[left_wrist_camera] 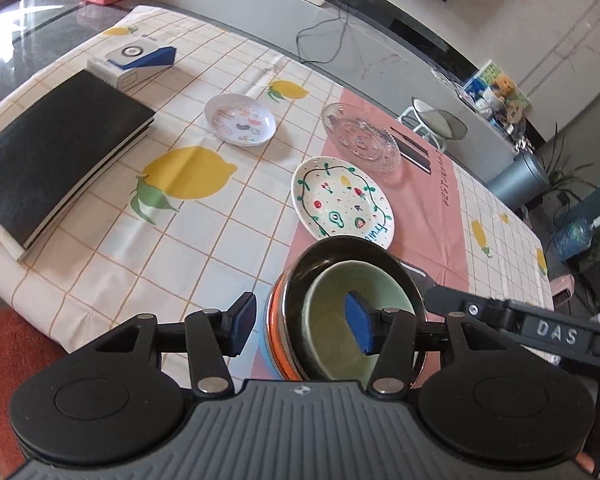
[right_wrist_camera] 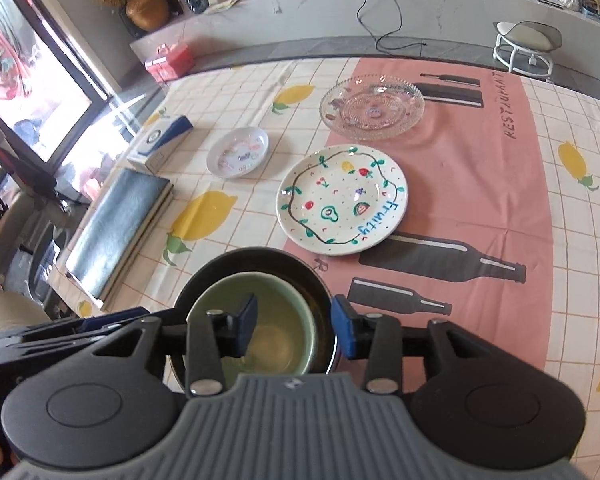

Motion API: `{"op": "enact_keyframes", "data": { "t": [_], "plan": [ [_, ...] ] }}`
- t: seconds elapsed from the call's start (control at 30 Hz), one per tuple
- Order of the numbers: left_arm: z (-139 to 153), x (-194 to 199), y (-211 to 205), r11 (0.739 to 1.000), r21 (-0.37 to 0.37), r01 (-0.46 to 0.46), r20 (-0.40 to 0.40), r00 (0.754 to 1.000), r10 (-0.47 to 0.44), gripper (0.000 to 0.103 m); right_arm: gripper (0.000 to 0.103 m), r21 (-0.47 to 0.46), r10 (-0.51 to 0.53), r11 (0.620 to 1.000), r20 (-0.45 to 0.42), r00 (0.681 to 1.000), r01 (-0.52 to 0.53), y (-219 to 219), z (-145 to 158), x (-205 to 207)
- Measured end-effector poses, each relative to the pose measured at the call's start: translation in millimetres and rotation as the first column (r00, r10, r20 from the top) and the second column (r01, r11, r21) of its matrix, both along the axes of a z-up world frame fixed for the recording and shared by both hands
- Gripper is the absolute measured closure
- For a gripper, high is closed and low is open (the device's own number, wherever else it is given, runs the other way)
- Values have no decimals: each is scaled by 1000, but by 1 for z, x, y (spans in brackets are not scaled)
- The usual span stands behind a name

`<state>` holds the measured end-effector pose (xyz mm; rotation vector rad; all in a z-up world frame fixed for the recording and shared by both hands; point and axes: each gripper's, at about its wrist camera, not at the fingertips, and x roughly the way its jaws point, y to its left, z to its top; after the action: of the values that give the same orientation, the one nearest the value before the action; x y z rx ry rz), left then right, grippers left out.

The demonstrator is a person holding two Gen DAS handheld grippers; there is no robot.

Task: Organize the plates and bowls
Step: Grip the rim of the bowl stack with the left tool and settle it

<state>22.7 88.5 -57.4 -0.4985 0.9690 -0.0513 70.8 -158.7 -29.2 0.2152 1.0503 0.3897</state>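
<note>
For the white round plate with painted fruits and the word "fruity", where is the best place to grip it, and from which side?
Grip the white fruit-painted plate at its raised near rim, coming from the bowl-stack side. It lies flat on the tablecloth, so one claw finger must slide under the upturned edge.

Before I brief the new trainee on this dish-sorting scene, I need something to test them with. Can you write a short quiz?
1. True or false: the green bowl sits inside the black bowl.
2. Which plate lies nearest the bowl stack? A) glass plate B) fruit-painted plate C) small white plate
3. Fill in: each gripper, left gripper and right gripper, has its jaws open, straddling the stack's ____.

Key: 1 true; 2 B; 3 rim
</note>
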Motion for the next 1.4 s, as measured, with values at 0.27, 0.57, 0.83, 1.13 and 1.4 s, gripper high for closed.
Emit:
{"op": "enact_keyframes", "data": {
  "t": [0.27,0.57,0.83,1.13,1.4],
  "plan": [
    [-31,0,2,989,-120,-85,-25,996,82,46,38,186,-140,964,-254,957,190,-21,-70,-13],
    [-34,5,-1,996,-53,-70,-33,997,68,64,52,239,-170,939,-308,936,249,-15,-85,-9],
    [-31,23,16,995,-4,-99,-40,994,99,64,53,208,-139,956,-299,944,206,9,-83,10],
    [-28,33,28,994,-16,-111,-46,993,110,63,50,206,-110,963,-289,951,174,26,-82,28],
    [12,23,21,990,46,-130,123,985,123,50,41,267,-108,951,-187,976,157,3,-57,11]
  ]
}}
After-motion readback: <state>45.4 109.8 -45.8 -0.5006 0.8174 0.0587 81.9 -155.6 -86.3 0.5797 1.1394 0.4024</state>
